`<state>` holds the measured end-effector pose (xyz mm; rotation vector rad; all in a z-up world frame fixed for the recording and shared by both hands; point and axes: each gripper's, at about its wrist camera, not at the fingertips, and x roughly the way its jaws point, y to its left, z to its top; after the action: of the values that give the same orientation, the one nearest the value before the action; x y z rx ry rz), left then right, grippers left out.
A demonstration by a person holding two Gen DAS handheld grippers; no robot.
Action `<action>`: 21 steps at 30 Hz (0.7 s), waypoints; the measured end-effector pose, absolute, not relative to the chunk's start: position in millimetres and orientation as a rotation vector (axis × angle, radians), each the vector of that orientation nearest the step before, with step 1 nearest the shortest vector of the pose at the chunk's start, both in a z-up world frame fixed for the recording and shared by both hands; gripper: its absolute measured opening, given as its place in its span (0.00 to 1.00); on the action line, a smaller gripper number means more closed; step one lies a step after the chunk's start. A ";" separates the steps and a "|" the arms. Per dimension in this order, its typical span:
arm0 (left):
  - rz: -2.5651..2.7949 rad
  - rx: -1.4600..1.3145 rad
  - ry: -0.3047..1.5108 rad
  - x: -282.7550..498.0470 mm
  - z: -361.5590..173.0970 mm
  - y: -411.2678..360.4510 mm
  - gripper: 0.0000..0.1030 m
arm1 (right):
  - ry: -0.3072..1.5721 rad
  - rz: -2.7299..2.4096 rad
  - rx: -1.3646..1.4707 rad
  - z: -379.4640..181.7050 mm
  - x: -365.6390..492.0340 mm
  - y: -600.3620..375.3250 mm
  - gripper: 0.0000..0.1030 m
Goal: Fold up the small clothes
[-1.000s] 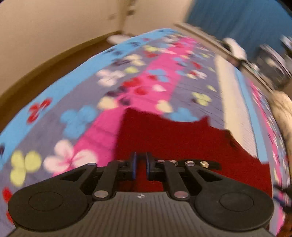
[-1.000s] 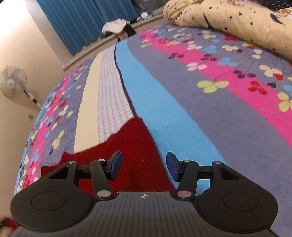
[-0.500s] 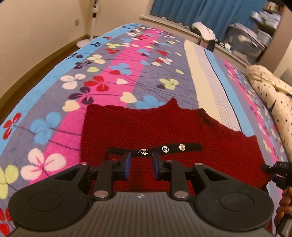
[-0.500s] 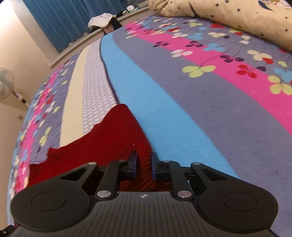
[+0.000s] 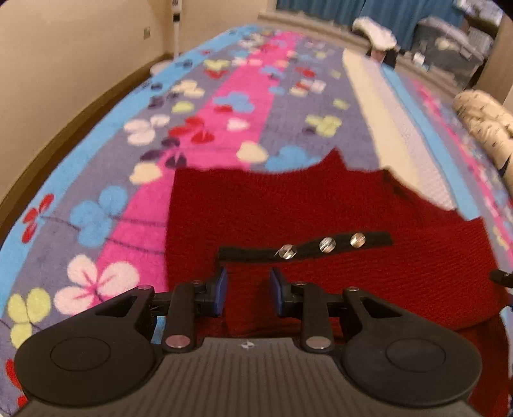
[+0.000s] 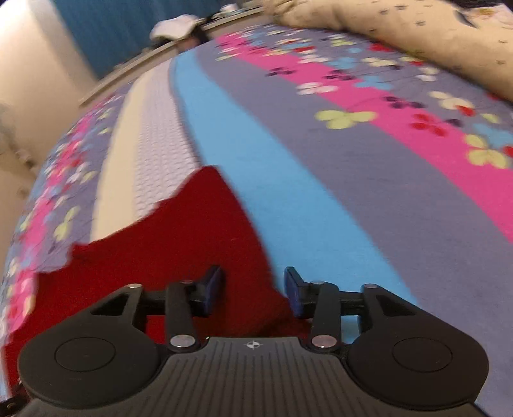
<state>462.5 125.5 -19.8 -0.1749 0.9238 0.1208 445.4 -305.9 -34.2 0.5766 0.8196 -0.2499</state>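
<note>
- The left wrist view looks from behind the left gripper (image 5: pixel 247 292), forward and steeply down along its fingers, close over the red knit garment (image 5: pixel 320 208).
- The right wrist view looks likewise past the right gripper (image 6: pixel 253 288), close over the garment's edge, onto the flowered blanket (image 6: pixel 368 166) beyond.
- Both views share the garment, the blanket and the blue curtain (image 6: pixel 112 29) far ahead.
</note>
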 end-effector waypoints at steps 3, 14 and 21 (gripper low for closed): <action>0.103 -0.129 0.906 460.2 -27.5 118.5 0.31 | 0.807 -0.232 0.525 -48.6 449.4 -304.1 0.49; 0.063 -0.067 0.715 351.1 19.9 89.3 0.73 | 0.585 -0.082 0.362 33.7 311.2 -324.0 0.54; -0.010 -0.012 0.664 243.7 37.1 75.7 0.84 | 0.599 0.006 0.330 46.7 209.0 -338.3 0.55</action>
<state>243.7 75.7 37.1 -0.0123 0.6639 -0.0096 209.0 -338.3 46.7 0.3303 0.5992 0.0064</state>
